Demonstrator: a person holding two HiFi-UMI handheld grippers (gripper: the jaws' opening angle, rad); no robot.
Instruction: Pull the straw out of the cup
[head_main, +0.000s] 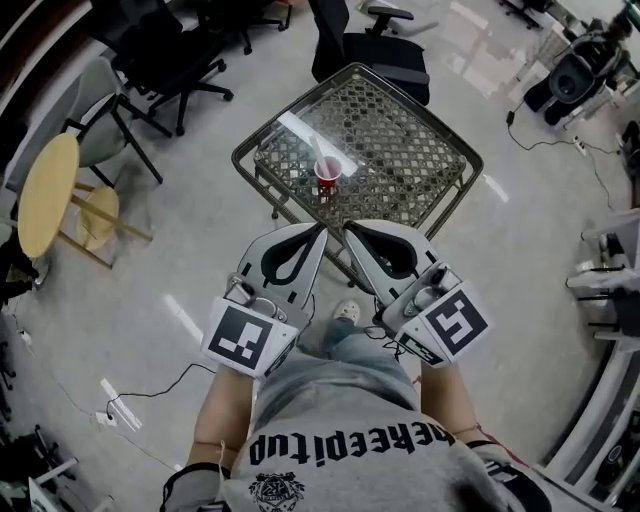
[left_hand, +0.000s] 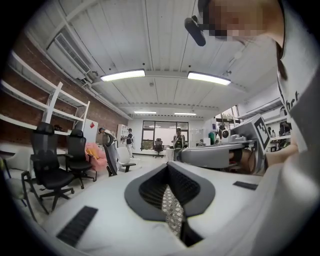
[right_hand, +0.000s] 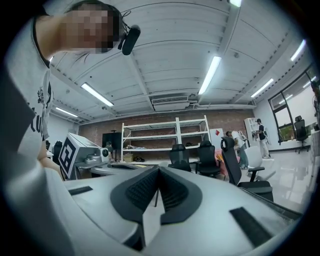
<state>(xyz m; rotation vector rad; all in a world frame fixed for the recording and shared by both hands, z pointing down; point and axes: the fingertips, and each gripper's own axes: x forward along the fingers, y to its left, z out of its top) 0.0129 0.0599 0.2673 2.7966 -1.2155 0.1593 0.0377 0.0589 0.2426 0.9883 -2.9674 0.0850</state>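
A red cup (head_main: 328, 177) stands near the front edge of the glass-topped lattice table (head_main: 420, 160). The straw is too small to make out in the head view. Both grippers are held side by side in front of the table, pointing towards it and short of the cup. My left gripper (head_main: 321, 229) has its jaws together with nothing between them, and the left gripper view shows its tips (left_hand: 169, 168) meeting. My right gripper (head_main: 347, 226) is shut too and holds nothing, its tips (right_hand: 158, 170) closed. Neither gripper view shows the cup.
Black office chairs (head_main: 165, 55) stand behind the table and to its left. A round yellow side table (head_main: 45, 195) sits at the far left. Cables (head_main: 150, 395) lie on the floor at the lower left. White shelving (right_hand: 165, 135) lines the brick wall.
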